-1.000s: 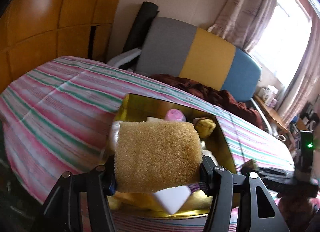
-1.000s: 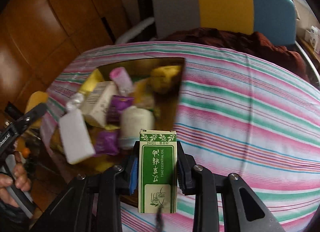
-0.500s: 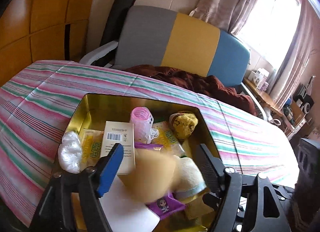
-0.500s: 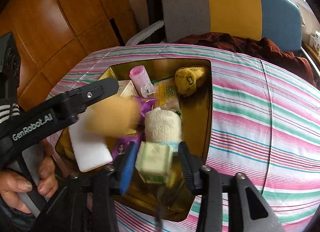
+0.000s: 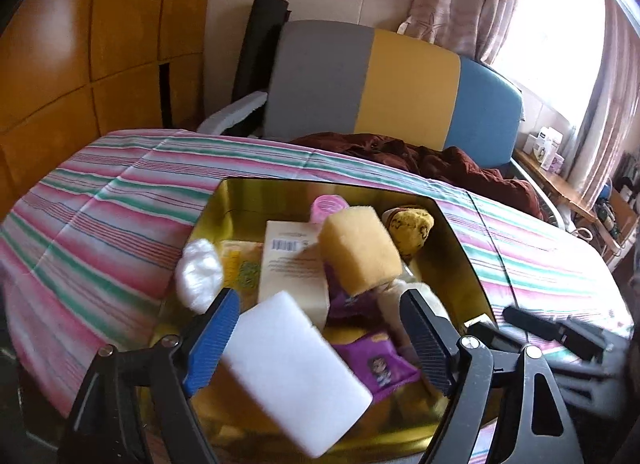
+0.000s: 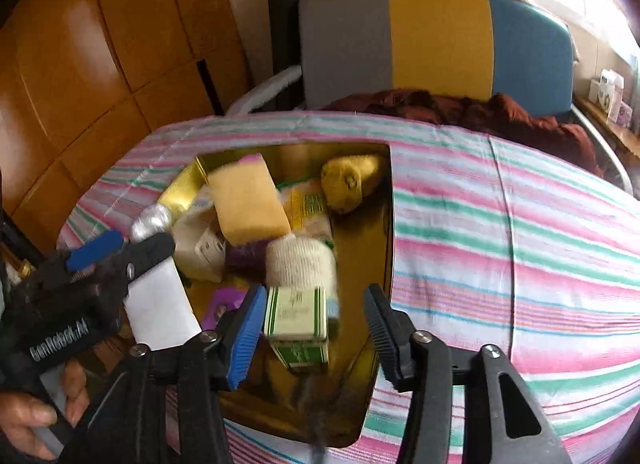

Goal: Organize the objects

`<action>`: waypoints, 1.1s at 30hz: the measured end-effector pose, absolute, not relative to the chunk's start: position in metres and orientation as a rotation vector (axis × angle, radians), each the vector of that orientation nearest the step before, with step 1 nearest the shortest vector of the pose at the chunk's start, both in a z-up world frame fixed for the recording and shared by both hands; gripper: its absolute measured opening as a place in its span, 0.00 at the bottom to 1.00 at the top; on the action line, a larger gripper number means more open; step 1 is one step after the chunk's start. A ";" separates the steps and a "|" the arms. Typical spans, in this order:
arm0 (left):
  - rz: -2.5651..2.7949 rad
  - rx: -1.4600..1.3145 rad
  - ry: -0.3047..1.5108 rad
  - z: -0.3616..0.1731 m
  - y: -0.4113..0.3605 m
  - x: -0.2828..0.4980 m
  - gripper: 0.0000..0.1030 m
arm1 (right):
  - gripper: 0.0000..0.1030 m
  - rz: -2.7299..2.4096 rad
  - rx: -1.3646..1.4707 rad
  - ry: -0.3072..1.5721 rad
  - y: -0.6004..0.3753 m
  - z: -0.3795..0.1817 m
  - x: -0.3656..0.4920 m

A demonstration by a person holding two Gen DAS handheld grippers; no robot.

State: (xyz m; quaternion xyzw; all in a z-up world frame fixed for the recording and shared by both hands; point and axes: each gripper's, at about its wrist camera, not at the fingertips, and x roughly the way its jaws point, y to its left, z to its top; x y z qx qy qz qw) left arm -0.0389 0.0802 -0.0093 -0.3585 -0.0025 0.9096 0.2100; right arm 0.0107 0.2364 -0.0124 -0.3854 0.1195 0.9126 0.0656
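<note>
The gold tin [image 6: 384,224] stands on the striped cloth [image 6: 500,232] and already holds most of the things; the yellow sponge [image 5: 360,250] lies on top of the pile near the middle of the tin; the green box [image 6: 298,320] sits at the near end of the tin, beside the bandage roll [image 6: 300,264].

The left gripper [image 5: 320,340] has its jaws apart and opening, with nothing pressed between them; the white block [image 5: 296,376] lies just below, in the tin; the right gripper [image 6: 312,328] is opening too, the green box between the jaws but free.

No loose thing shows on the cloth around the tin, so the task seems nearly finished.
</note>
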 end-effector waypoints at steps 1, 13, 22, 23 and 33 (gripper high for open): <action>2.540 -0.997 -0.008 -0.008 0.076 -0.036 0.81 | 0.61 2.771 -1.145 0.370 0.236 -0.008 0.010; 2.662 -0.936 0.012 0.009 0.046 -0.009 0.96 | 0.63 2.635 -1.159 0.366 0.221 -0.020 0.017; 2.712 -0.895 0.049 0.018 0.037 0.006 1.00 | 0.63 2.801 -1.120 0.422 0.217 -0.008 0.001; 2.721 -0.890 0.053 0.019 0.037 0.007 1.00 | 0.63 2.794 -1.109 0.392 0.216 -0.005 0.004; 2.765 -0.880 0.065 0.021 0.037 0.019 1.00 | 0.65 2.680 -0.969 0.164 0.197 0.008 0.030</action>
